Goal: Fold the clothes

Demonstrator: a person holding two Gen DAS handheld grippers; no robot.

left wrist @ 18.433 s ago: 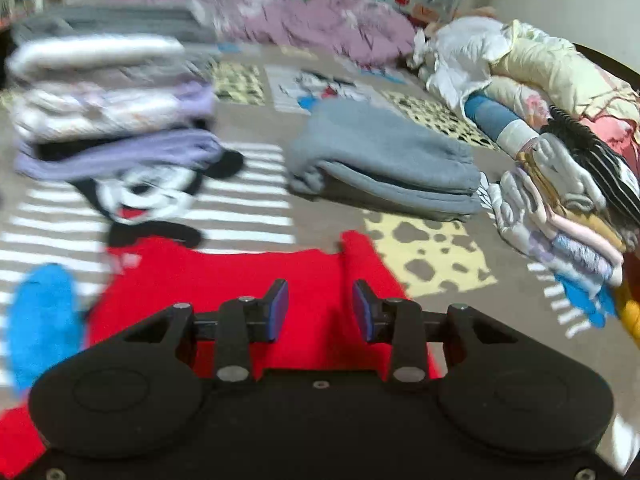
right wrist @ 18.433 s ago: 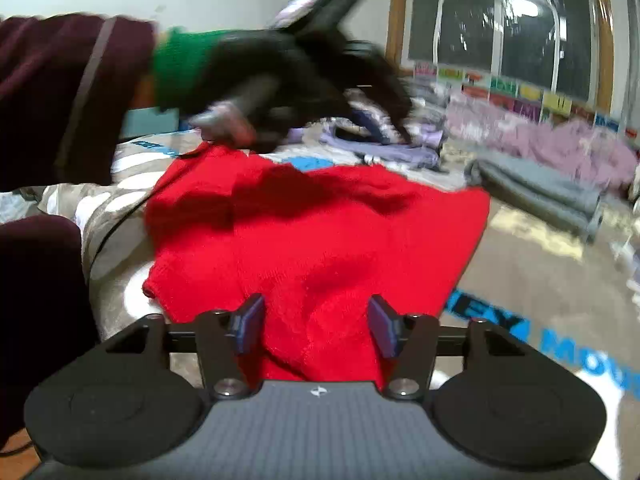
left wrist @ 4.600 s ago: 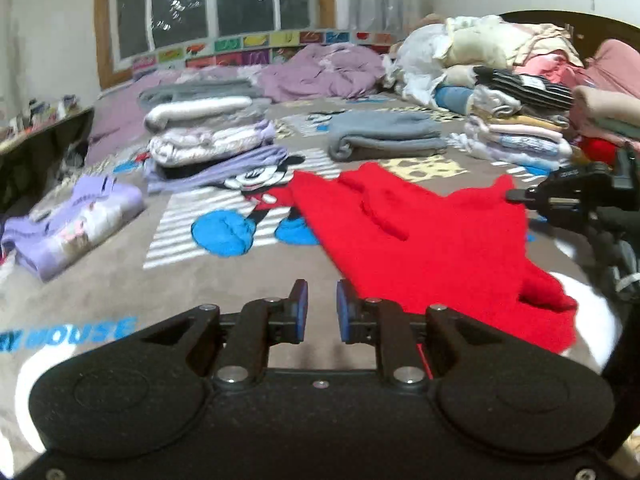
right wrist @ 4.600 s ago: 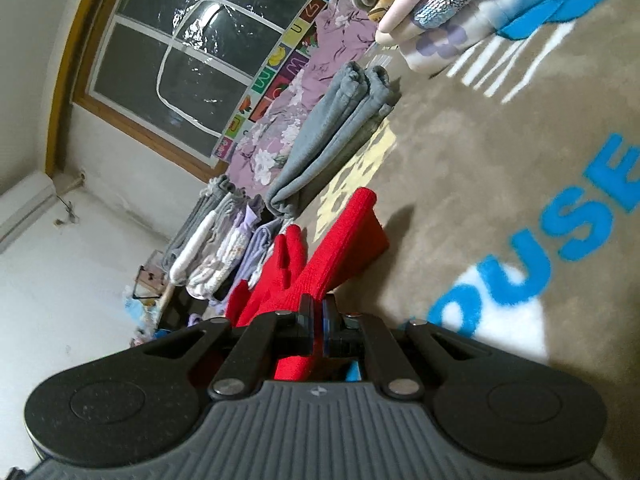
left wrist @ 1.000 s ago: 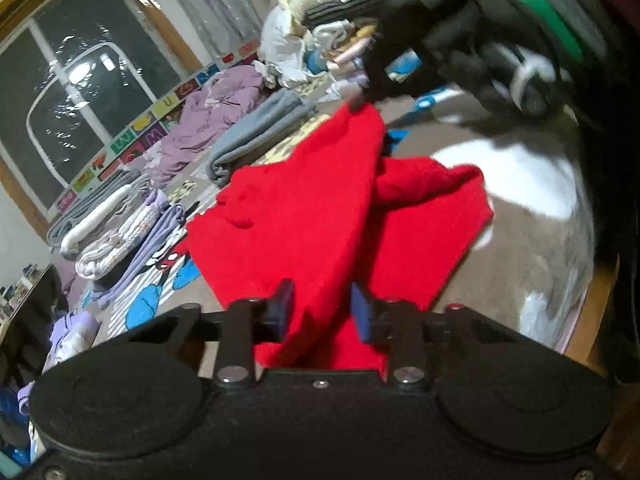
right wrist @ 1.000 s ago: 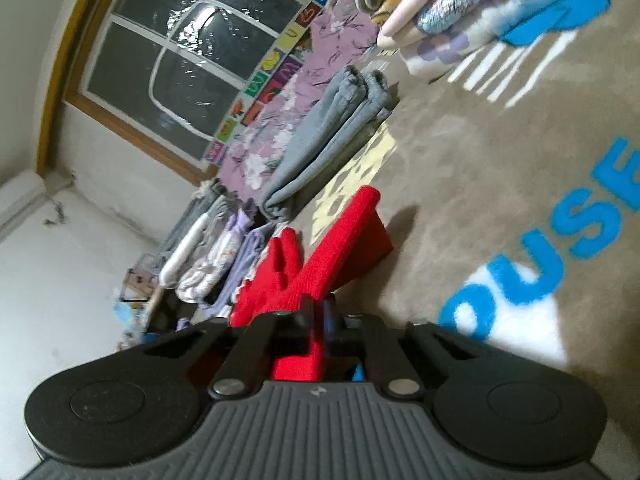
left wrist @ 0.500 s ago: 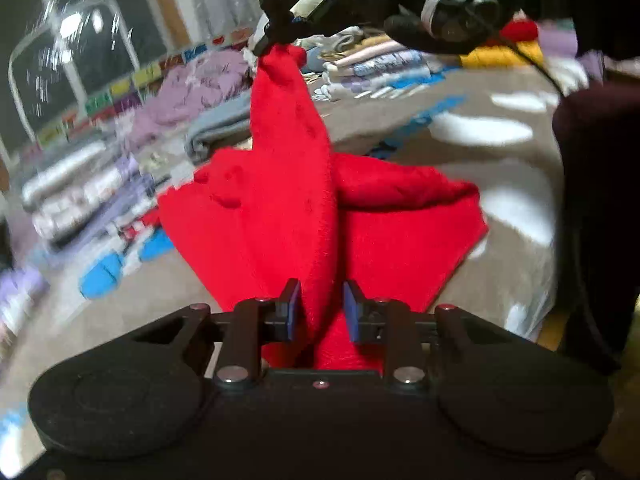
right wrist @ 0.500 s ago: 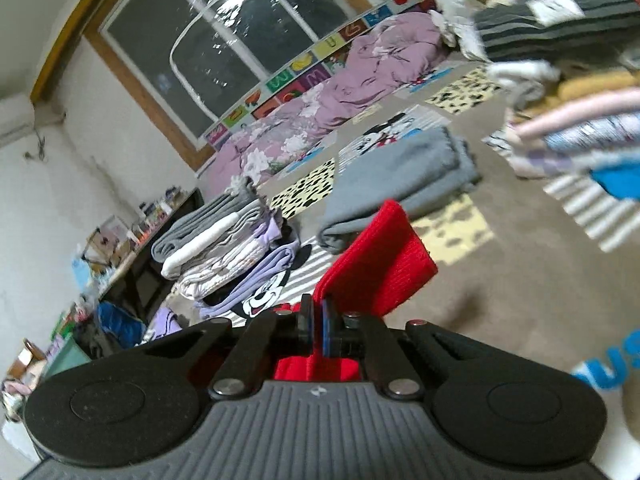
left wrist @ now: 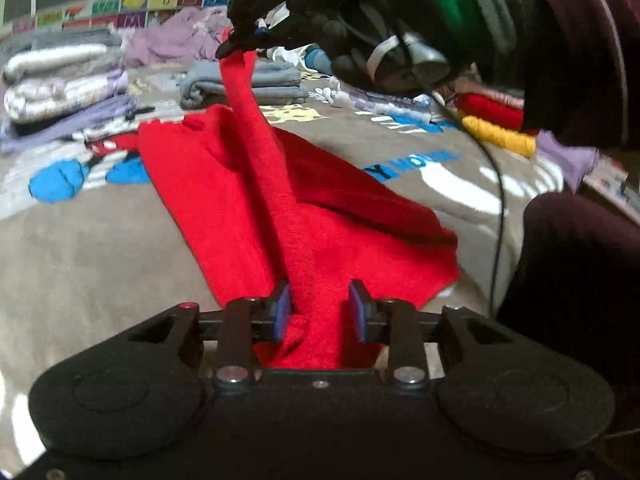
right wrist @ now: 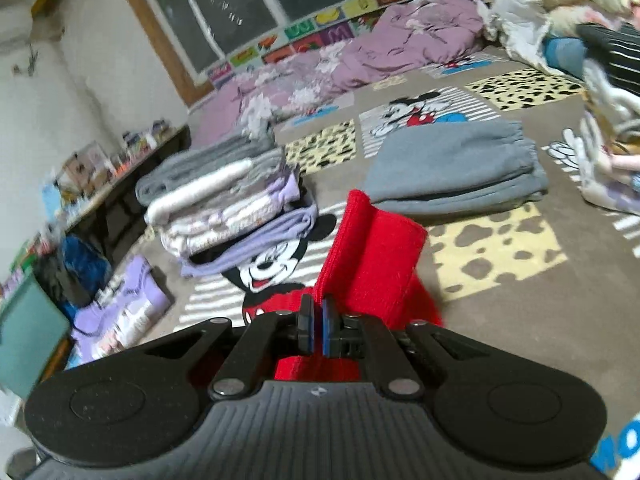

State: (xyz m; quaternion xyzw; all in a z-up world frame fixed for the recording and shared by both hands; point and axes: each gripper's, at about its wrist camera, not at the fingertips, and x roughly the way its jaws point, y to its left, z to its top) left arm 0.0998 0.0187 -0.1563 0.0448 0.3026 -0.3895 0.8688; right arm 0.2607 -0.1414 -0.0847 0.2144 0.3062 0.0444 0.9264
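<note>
A red sweater [left wrist: 224, 184] lies spread on the patterned bed blanket [left wrist: 92, 240]. One sleeve [left wrist: 272, 168] is pulled up taut from it. My right gripper [right wrist: 316, 330] is shut on the sleeve's cuff [right wrist: 372, 252]; the left wrist view shows that gripper [left wrist: 236, 46] held high by a black-gloved hand [left wrist: 340, 12]. My left gripper [left wrist: 320, 312] sits low at the sleeve's base. Its jaws are opening, and the red fabric lies loosely between the blue pads [left wrist: 283, 312].
A stack of folded clothes [right wrist: 224, 208] and folded grey trousers [right wrist: 456, 168] lie further up the bed, with purple bedding [right wrist: 360, 60] under the window. More piles [left wrist: 496, 120] sit at the right. The person's dark red sleeve [left wrist: 576, 60] and a cable [left wrist: 500, 184] hang close by.
The right gripper has lifted the cuff higher and further over the sweater, stretching the sleeve. The left gripper's jaws have widened around the fabric. Both views have rolled toward level.
</note>
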